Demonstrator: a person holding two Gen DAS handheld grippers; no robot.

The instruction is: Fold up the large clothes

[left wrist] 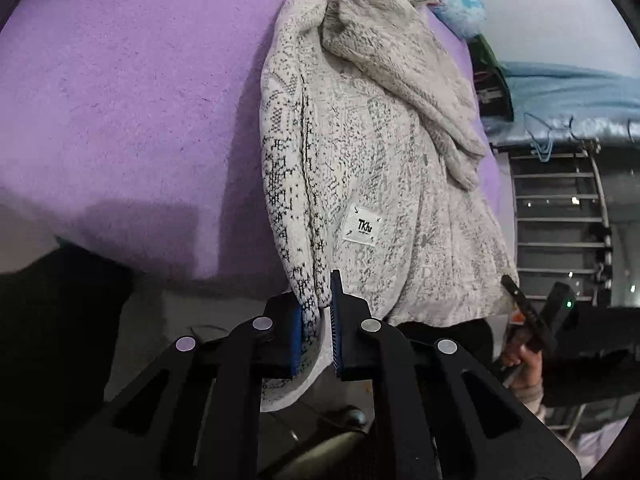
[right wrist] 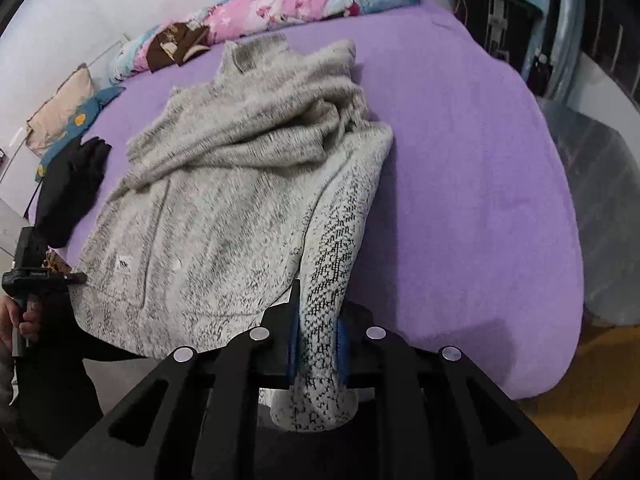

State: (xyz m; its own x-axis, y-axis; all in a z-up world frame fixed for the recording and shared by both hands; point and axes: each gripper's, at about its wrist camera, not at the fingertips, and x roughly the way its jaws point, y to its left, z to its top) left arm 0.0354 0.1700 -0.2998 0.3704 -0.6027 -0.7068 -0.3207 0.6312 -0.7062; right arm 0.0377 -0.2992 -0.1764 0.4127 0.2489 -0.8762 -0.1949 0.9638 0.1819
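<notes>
A large grey-white fuzzy knit sweater lies crumpled on a purple bed, its hem hanging over the near edge. My left gripper is shut on one hem corner, with fabric pinched between the blue pads. A white label shows on the sweater's front. In the right wrist view the sweater spreads across the bed, and my right gripper is shut on the other hem corner, a rolled black-speckled edge. The other gripper shows at the left edge and at the right edge.
Patterned pillows lie along the bed's far side by the wall. A black garment sits at the bed's left edge. A metal rack and blue cloth stand beside the bed. Wooden floor shows at lower right.
</notes>
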